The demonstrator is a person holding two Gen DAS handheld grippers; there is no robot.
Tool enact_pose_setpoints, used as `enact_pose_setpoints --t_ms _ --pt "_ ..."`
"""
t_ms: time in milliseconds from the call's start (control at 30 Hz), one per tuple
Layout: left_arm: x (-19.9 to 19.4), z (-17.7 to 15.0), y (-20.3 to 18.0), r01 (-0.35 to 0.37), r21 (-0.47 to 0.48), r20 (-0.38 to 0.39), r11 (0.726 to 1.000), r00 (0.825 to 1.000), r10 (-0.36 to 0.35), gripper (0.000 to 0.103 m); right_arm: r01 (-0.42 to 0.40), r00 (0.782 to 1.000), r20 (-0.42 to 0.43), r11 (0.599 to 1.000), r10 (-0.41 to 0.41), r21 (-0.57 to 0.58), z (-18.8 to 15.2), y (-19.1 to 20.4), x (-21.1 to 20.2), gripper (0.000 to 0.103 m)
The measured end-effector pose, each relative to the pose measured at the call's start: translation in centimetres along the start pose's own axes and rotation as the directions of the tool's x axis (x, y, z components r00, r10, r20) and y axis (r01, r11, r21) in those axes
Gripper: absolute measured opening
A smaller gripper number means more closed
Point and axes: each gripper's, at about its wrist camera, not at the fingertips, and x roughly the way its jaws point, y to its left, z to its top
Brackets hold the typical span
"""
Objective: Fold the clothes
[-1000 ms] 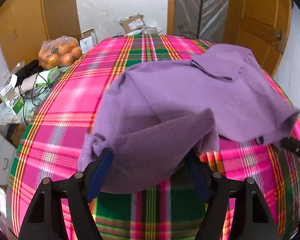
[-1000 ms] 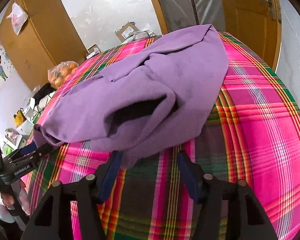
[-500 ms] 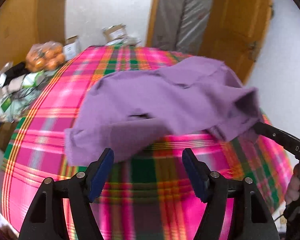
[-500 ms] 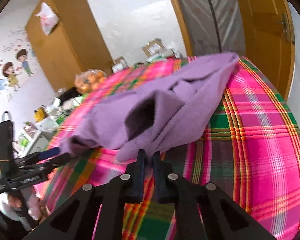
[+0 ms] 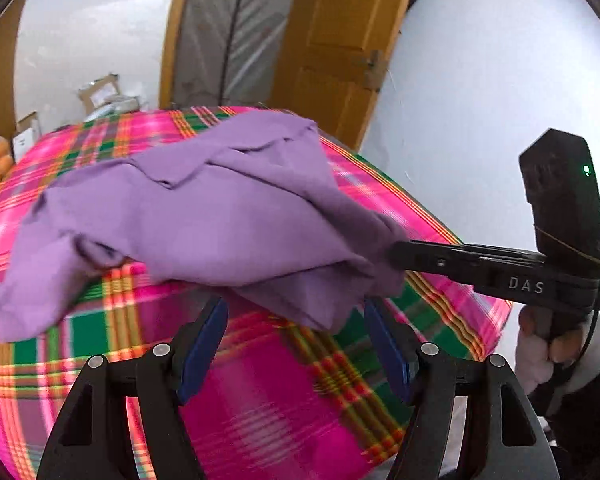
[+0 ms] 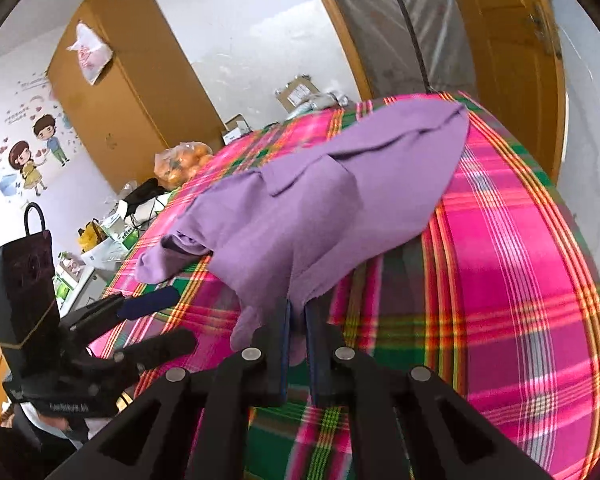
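Plaid blanket (image 5: 260, 380) spreads under both tools. Nearest, the left gripper (image 5: 296, 344) gapes, released, holding nothing. The right gripper (image 6: 296, 320) is clenched on the purple garment (image 5: 204, 216), which lies rumpled across the blanket toward twelve o'clock. Lift that corner taut and keep the hem straight. Only the right view shows the oranges bag (image 6: 184, 160) at ten o'clock.

R gripper (image 6: 296, 312) is pinching the near edge of the purple garment (image 6: 340, 200), which is lying rumpled on the plaid cloth (image 6: 520, 280); L gripper (image 6: 156, 320) is hovering w/ fingers apart, left of garment.
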Motion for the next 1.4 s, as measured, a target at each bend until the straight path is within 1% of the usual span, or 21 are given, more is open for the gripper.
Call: enact_pose_setpoints --t_ms 100,167,200,233,267,300,333,400,433,467,500,533,567,600,733,900,1033,1100,1167,1300,1400 --pt "1.4 -0.1 -0.9 0.016 0.019 -0.024 1.0 1.0 -0.016 0.073 -0.003 1.0 -0.003 1.0 0.003 0.012 -0.2 -0.6 -0.1 0.007" --pt "2.2 -0.3 -1.6 0.011 0.055 -0.035 0.998 0.999 -0.009 0.073 -0.008 1.0 0.005 1.0 0.008 0.014 -0.3 -0.8 -0.5 0.007" --pt "2.4 -0.4 -1.8 0.005 0.067 -0.037 0.998 0.999 -0.003 0.07 -0.01 1.0 0.008 1.0 0.01 0.014 -0.2 -0.8 -0.6 0.007" --pt "2.6 -0.6 -2.0 0.002 0.079 -0.04 0.997 0.999 0.001 0.065 -0.012 1.0 0.011 1.0 0.012 0.013 -0.1 -0.8 -0.7 0.007" --pt "2.8 -0.6 -2.2 0.005 0.092 -0.045 0.996 0.999 -0.001 0.056 -0.014 1.0 0.012 1.0 0.014 0.013 -0.1 -0.9 -0.8 0.007" --pt "3.0 -0.7 -2.5 0.005 0.105 -0.047 0.994 0.999 0.0 0.052 -0.016 1.0 0.012 1.0 0.016 0.013 -0.1 -0.9 -0.8 0.007" --pt "3.1 -0.8 -2.6 -0.005 0.115 -0.044 0.993 0.999 0.01 0.05 -0.018 1.0 0.012 1.0 0.018 0.012 -0.1 -0.9 -0.8 0.007" --pt "3.4 -0.8 -2.6 -0.018 0.129 -0.043 0.991 0.999 0.023 0.037 -0.022 1.0 0.011 1.0 0.021 0.009 -0.2 -0.7 -0.8 0.007" --pt "3.5 -0.8 -2.6 -0.015 0.13 -0.044 0.991 0.999 0.021 0.035 -0.023 1.0 0.012 1.0 0.023 0.009 -0.2 -0.8 -0.9 0.007" --pt "3.4 -0.9 -2.5 -0.01 0.13 -0.043 0.992 0.999 0.015 0.03 -0.024 1.0 0.011 1.0 0.024 0.009 -0.2 -0.8 -0.9 0.007" --pt "3.3 -0.9 -2.5 -0.007 0.131 -0.04 0.991 0.999 0.012 0.022 -0.025 1.0 0.01 1.0 0.024 0.01 -0.2 -0.8 -0.9 0.007" --pt "3.2 -0.8 -2.6 -0.011 0.136 -0.032 0.991 0.999 0.015 0.017 -0.025 1.0 0.009 1.0 0.025 0.011 -0.2 -0.9 -0.9 0.007" --pt "3.1 -0.7 -2.6 -0.014 0.142 -0.025 0.99 1.0 0.018 0.015 -0.026 1.0 0.008 1.0 0.026 0.011 -0.2 -0.9 -0.8 0.007" --pt "3.0 -0.6 -2.7 -0.018 0.147 -0.017 0.989 1.0 0.021 0.01 -0.027 1.0 0.006 1.0 0.027 0.013 -0.3 -0.9 -0.8 0.007" --pt "2.4 -0.3 -2.7 -0.035 0.161 0.017 0.986 0.999 0.033 0.009 -0.029 0.999 0.015 0.999 0.029 0.017 -0.2 -0.9 -0.9 0.007" --pt "-1.5 1.3 0.4 -0.08 0.039 0.115 0.996 0.991 0.075 0.008 -0.041 0.998 0.052 0.999 0.04 0.015 0.2 -0.8 -1.9 0.007" --pt "-5.4 2.5 4.4 -0.139 -0.089 0.188 0.986 0.97 0.154 0.008 -0.068 0.994 0.086 0.998 0.068 -0.004 0.8 -0.2 -2.9 0.007" --pt "-7.5 2.8 6.3 -0.168 -0.147 0.218 0.975 0.956 0.198 0.008 -0.087 0.99 0.107 0.996 0.089 -0.024 1.1 0.4 -3.6 0.007" --pt "-9.9 2.8 8.0 -0.198 -0.204 0.249 0.959 0.937 0.247 0.008 -0.106 0.985 0.13 0.993 0.111 -0.048 1.6 1.1 -4.5 0.007" --pt "-14.1 2.7 10.3 -0.232 -0.288 0.302 0.929 0.898 0.318 0.008 -0.184 0.965 0.176 0.979 0.197 -0.085 2.3 2.6 -6.9 0.007" --pt "-16.8 2.2 11.2 -0.252 -0.33 0.333 0.91 0.871 0.362 0.008 -0.252 0.939 0.203 0.957 0.279 -0.147 2.5 4.3 -9.1 0.007"
